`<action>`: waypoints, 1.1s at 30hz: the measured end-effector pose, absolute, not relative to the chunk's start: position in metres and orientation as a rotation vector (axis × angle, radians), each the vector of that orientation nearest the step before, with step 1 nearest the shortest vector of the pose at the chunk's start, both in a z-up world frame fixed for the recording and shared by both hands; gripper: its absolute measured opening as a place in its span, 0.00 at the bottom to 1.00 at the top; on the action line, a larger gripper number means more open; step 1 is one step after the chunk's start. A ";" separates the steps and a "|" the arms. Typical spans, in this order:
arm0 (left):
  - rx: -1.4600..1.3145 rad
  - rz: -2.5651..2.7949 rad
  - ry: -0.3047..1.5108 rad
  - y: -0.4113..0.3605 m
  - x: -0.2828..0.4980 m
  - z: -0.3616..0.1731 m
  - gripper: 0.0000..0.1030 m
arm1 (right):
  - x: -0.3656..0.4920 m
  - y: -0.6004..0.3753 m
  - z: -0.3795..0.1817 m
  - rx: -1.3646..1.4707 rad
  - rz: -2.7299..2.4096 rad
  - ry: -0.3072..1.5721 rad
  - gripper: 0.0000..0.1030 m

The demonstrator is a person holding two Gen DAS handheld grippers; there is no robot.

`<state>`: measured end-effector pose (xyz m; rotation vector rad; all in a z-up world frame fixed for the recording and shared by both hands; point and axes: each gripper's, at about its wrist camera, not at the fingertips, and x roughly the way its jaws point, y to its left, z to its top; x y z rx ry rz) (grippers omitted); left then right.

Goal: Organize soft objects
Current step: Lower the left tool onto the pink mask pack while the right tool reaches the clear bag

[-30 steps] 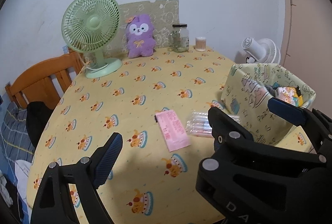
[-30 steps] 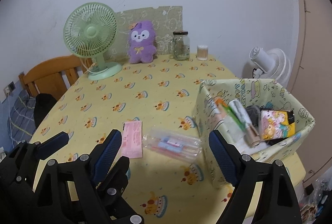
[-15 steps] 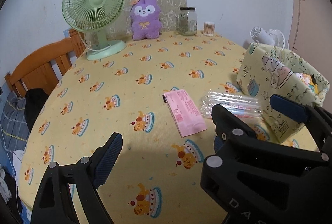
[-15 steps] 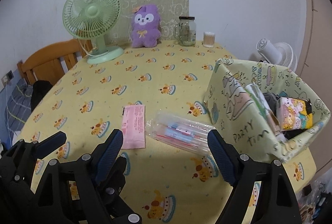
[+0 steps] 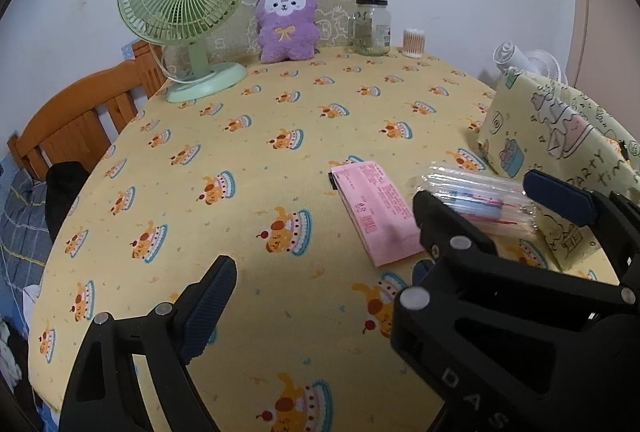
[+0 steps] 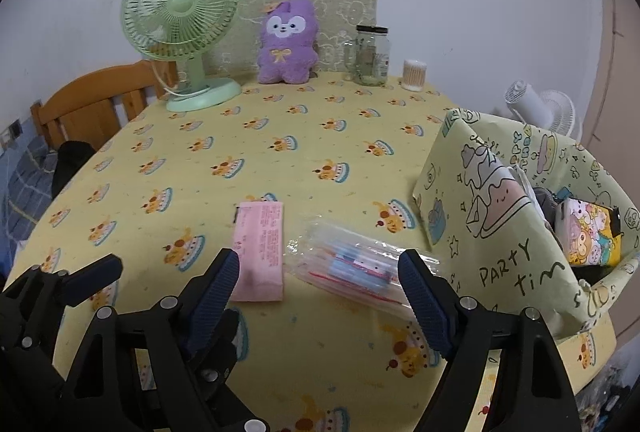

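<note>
A purple plush toy (image 5: 286, 20) (image 6: 286, 42) sits upright at the table's far edge against a beige board. A flat pink packet (image 5: 372, 208) (image 6: 260, 252) and a clear plastic bag of small items (image 5: 480, 200) (image 6: 352, 268) lie side by side on the yellow cloth, close to a yellow-green paper box (image 5: 560, 136) (image 6: 500, 232). My right gripper (image 6: 318, 284) hovers open just short of both packets, nothing between its fingers. My left gripper (image 5: 320, 288) is open over bare cloth; its right finger is mostly hidden behind the right gripper's body.
A green desk fan (image 5: 184, 0) stands at the back left. A glass jar (image 6: 372, 56) and a cotton-swab tub (image 6: 414, 75) stand at the back right. The box holds a cartoon-printed pouch (image 6: 592, 236). A wooden chair (image 5: 76, 120) flanks the table's left edge.
Both grippers have sunk toward the table and moved forward, so the pink packet and clear bag now sit nearer the fingers. Nothing was touched or picked up.
</note>
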<state>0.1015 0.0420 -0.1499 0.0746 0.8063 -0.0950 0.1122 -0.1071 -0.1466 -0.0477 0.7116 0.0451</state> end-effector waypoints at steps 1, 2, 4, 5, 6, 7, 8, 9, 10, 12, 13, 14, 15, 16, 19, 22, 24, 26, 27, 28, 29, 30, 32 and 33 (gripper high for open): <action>0.077 -0.094 0.814 0.042 0.104 -0.152 0.89 | 0.115 -0.107 -0.150 -0.049 0.026 0.715 0.81; 0.086 -0.093 0.821 0.040 0.106 -0.154 0.89 | 0.117 -0.107 -0.152 -0.049 0.018 0.722 0.81; 0.107 -0.078 0.828 0.039 0.109 -0.157 0.89 | 0.123 -0.108 -0.158 -0.042 0.010 0.744 0.79; 0.114 -0.073 0.830 0.039 0.110 -0.158 0.89 | 0.125 -0.109 -0.160 -0.038 0.008 0.753 0.79; 0.124 -0.068 0.835 0.038 0.112 -0.160 0.89 | 0.127 -0.109 -0.163 -0.032 0.009 0.761 0.79; 0.129 -0.065 0.836 0.037 0.113 -0.161 0.88 | 0.132 -0.110 -0.168 -0.016 0.022 0.791 0.79; 0.135 -0.063 0.840 0.036 0.115 -0.163 0.89 | 0.134 -0.111 -0.171 -0.006 0.027 0.810 0.79; 0.133 -0.066 0.838 0.036 0.116 -0.163 0.89 | 0.134 -0.111 -0.172 -0.008 0.024 0.802 0.79; 0.131 -0.069 0.837 0.037 0.116 -0.164 0.89 | 0.135 -0.110 -0.172 -0.010 0.029 0.801 0.79; 0.119 -0.077 0.840 0.039 0.117 -0.164 0.89 | 0.136 -0.109 -0.173 -0.009 0.042 0.804 0.78; 0.107 -0.084 0.845 0.042 0.118 -0.165 0.89 | 0.138 -0.107 -0.173 -0.011 0.052 0.810 0.78; 0.098 -0.086 0.848 0.043 0.118 -0.165 0.89 | 0.139 -0.105 -0.173 -0.014 0.067 0.817 0.77; 0.093 -0.085 0.849 0.045 0.119 -0.165 0.89 | 0.140 -0.104 -0.173 -0.016 0.078 0.820 0.77; 0.089 -0.081 0.849 0.047 0.118 -0.164 0.89 | 0.142 -0.101 -0.173 -0.014 0.098 0.823 0.77; 0.074 -0.067 0.851 0.056 0.117 -0.163 0.88 | 0.143 -0.091 -0.173 -0.010 0.143 0.822 0.77; 0.051 -0.050 0.846 0.067 0.115 -0.160 0.89 | 0.145 -0.080 -0.172 -0.002 0.208 0.826 0.77; 0.041 -0.037 0.836 0.072 0.115 -0.158 0.89 | 0.146 -0.075 -0.170 0.008 0.241 0.830 0.76; 0.035 -0.022 0.828 0.077 0.116 -0.155 0.89 | 0.147 -0.071 -0.167 0.020 0.277 0.830 0.73; 0.036 -0.016 0.824 0.079 0.117 -0.154 0.89 | 0.148 -0.069 -0.166 0.020 0.288 0.829 0.73; 0.036 -0.011 0.821 0.080 0.118 -0.154 0.89 | 0.148 -0.067 -0.164 0.017 0.290 0.827 0.73; 0.037 -0.005 0.819 0.082 0.120 -0.153 0.88 | 0.148 -0.065 -0.162 0.009 0.287 0.822 0.73; 0.039 -0.001 0.817 0.082 0.122 -0.152 0.89 | 0.148 -0.065 -0.160 0.004 0.284 0.816 0.73; 0.043 -0.004 0.812 0.083 0.125 -0.151 0.89 | 0.147 -0.064 -0.154 -0.024 0.264 0.786 0.73; 0.047 -0.008 0.810 0.082 0.127 -0.151 0.88 | 0.147 -0.064 -0.152 -0.036 0.256 0.780 0.73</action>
